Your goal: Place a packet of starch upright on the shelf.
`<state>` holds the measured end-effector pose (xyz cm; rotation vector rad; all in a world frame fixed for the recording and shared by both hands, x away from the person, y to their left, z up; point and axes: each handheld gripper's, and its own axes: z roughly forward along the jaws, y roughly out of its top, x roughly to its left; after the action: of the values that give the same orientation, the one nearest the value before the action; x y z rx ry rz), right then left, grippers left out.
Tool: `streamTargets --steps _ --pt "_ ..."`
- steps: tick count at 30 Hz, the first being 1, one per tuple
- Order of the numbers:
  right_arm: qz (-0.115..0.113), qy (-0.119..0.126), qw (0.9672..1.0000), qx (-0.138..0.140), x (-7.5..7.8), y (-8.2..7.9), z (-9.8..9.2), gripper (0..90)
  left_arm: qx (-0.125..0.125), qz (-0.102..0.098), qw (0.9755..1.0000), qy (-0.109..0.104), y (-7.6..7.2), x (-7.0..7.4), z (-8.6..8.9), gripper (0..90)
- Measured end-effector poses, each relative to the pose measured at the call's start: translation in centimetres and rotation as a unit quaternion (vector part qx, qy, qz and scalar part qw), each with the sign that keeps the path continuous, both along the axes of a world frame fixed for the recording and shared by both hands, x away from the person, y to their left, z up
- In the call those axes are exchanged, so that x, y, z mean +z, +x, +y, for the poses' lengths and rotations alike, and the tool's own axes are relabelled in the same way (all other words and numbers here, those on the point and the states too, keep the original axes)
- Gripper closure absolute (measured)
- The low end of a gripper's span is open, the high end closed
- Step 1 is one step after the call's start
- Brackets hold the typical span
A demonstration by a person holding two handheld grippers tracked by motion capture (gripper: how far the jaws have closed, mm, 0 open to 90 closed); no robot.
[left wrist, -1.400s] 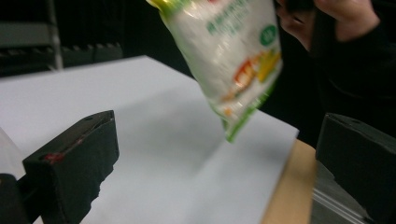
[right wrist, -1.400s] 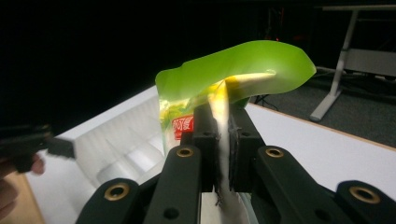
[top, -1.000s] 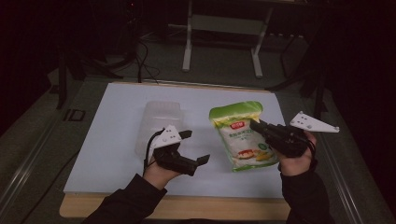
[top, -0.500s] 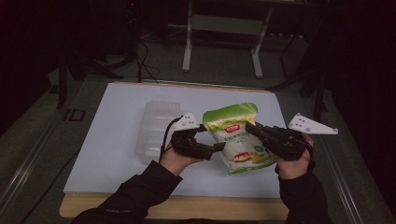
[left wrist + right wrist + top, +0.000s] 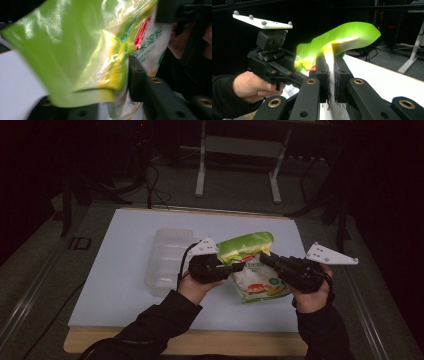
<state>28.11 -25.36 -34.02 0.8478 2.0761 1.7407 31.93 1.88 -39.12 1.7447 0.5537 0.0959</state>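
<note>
A starch bag [image 5: 252,270] with a green top and white printed body is lifted off the white mat [image 5: 115,285], between both grippers. My right gripper [image 5: 265,257] is shut on its right edge; in the right gripper view the pads [image 5: 323,72] pinch the bag's [image 5: 352,32] seam. My left gripper [image 5: 235,267] holds the left side. Its jaws have just been closing, and in the left gripper view they clamp the folded bag [image 5: 75,50]. The left gripper [image 5: 298,72] faces the right gripper [image 5: 331,68] at close range.
A clear plastic container [image 5: 167,255] lies on the mat just left of the left hand. The mat covers a wooden table with its front edge [image 5: 200,342] near the person. A metal stand [image 5: 237,165] and cables stand on the floor beyond the table.
The left gripper came right from beside the container to the bag and closed on its left side. The bag rose from lying flat to being held up.
</note>
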Motion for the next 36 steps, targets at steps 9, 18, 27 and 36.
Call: streamTargets --steps 9,18,27,36 --pt "0.001 0.003 1.0000 0.001 -0.3 0.0 0.0 84.5 -0.002 -0.017 0.9996 0.024 0.0 1.0 0.3 83.5" --pt "-0.016 0.020 0.9997 0.006 0.3 0.0 -0.6 82.2 -0.006 -0.042 0.9984 0.037 -0.2 3.2 0.8 83.7" --pt "-0.046 0.036 0.9980 -0.023 0.6 -0.2 -2.2 62.5 0.014 -0.066 0.9973 0.028 0.5 5.5 3.1 83.8" --pt "-0.055 0.041 0.9968 -0.040 -1.0 0.3 -3.5 19.8 0.015 -0.080 0.9961 0.034 1.9 7.4 6.4 83.7"
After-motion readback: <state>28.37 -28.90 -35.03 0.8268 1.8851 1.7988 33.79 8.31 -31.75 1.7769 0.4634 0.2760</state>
